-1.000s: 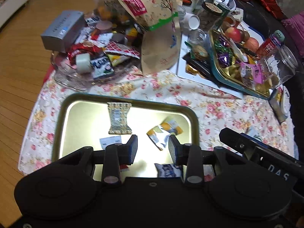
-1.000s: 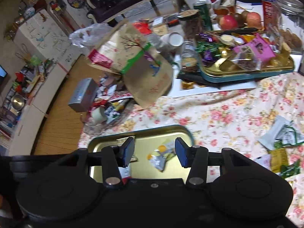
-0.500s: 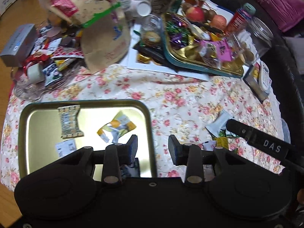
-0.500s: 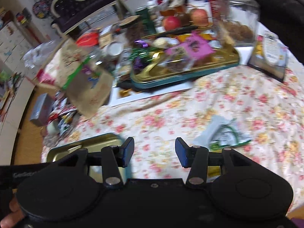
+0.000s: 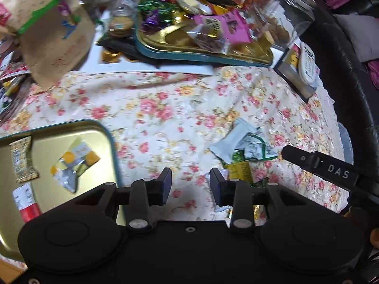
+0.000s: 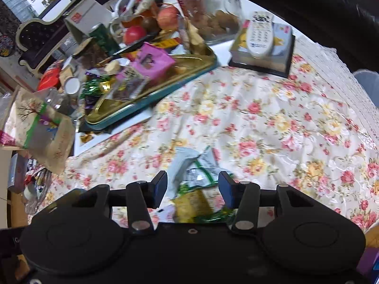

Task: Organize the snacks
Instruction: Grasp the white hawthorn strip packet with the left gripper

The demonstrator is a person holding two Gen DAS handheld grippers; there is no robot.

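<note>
You've swung both grippers off the gold metal tray [image 5: 71, 130], now at the left gripper's [image 5: 191, 184] left. Right gripper [image 6: 192, 184], half-open and empty, now hovers over the white-and-green crinkled snack wrappers [image 6: 196, 168]; left is empty too. Next pickup looks close.

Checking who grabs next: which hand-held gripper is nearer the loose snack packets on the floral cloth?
Right. The right hand-held gripper hangs directly over the snack packets, open jaws framing them. The left hand-held gripper hangs over bare cloth beside them, the pile off its right finger.
</note>
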